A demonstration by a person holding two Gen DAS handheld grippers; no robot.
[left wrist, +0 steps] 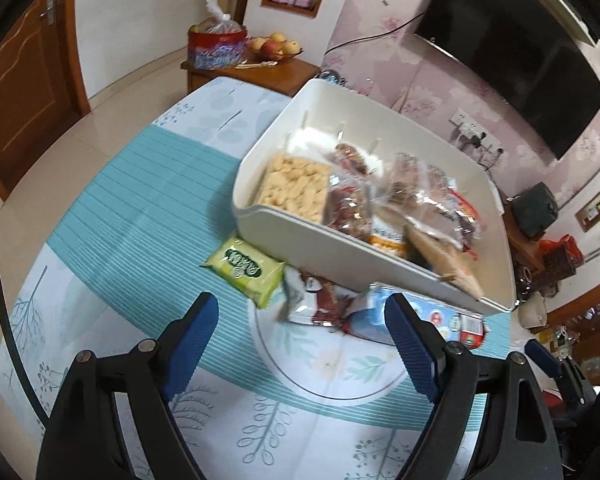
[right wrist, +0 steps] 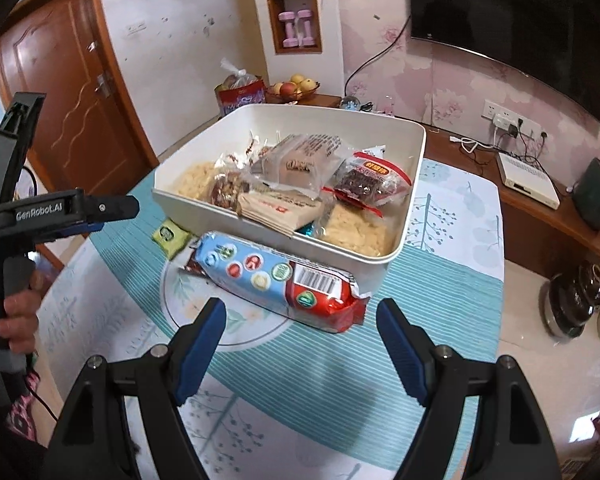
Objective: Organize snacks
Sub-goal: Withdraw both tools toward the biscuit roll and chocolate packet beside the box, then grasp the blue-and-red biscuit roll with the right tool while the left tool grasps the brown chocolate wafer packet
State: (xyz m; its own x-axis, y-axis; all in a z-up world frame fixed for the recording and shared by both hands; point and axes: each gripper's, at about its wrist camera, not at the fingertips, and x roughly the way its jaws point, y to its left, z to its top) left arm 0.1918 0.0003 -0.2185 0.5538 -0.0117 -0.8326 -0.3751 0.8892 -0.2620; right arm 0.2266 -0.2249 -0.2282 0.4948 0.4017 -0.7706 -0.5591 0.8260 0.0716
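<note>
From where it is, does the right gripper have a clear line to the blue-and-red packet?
Probably yes. The right gripper is open, and the blue-and-red packet lies on the table just ahead of it, outside the white bin. Nothing sits between them.

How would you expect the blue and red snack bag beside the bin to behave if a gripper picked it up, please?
The blue and red bag looks puffy and glossy, so it is probably light and somewhat slippery. Its crimped end suggests thin film that would likely crumple under the pads. Lying flat on the cloth, it seems unlikely to roll.
</note>
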